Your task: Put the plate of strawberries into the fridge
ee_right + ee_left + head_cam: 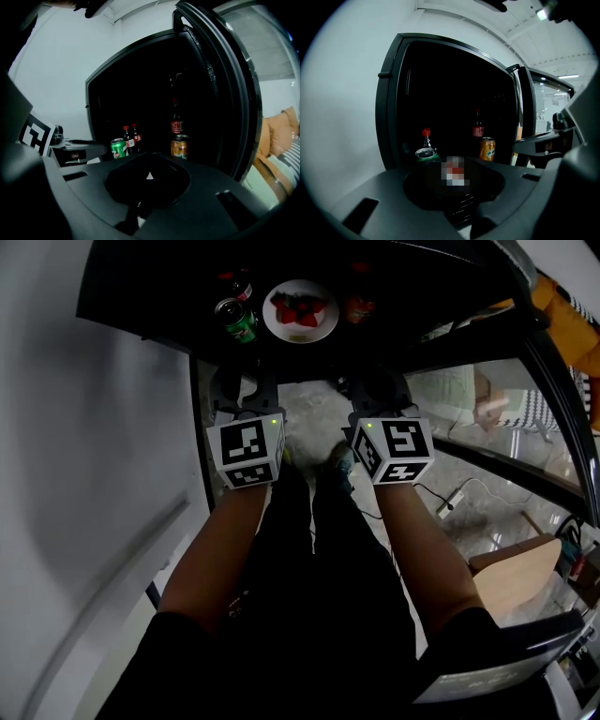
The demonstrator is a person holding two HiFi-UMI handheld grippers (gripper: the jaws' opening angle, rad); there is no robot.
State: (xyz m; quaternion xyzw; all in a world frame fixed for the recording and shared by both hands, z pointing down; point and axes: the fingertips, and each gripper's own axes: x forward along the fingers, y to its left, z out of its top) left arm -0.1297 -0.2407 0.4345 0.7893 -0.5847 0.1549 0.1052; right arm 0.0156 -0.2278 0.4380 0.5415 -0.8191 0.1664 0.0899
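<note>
The plate of strawberries sits inside the open fridge, between a green can marked what looks like "7up" on the left and an orange can with unreadable print on the right, while the left claw and right claw, each closed on nothing, hang near the doorway.

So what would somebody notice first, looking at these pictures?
Most likely the white plate of strawberries, bright against the dark inside of the open fridge, at the top of the head view. A green can stands just left of it and an orange can just right.
</note>
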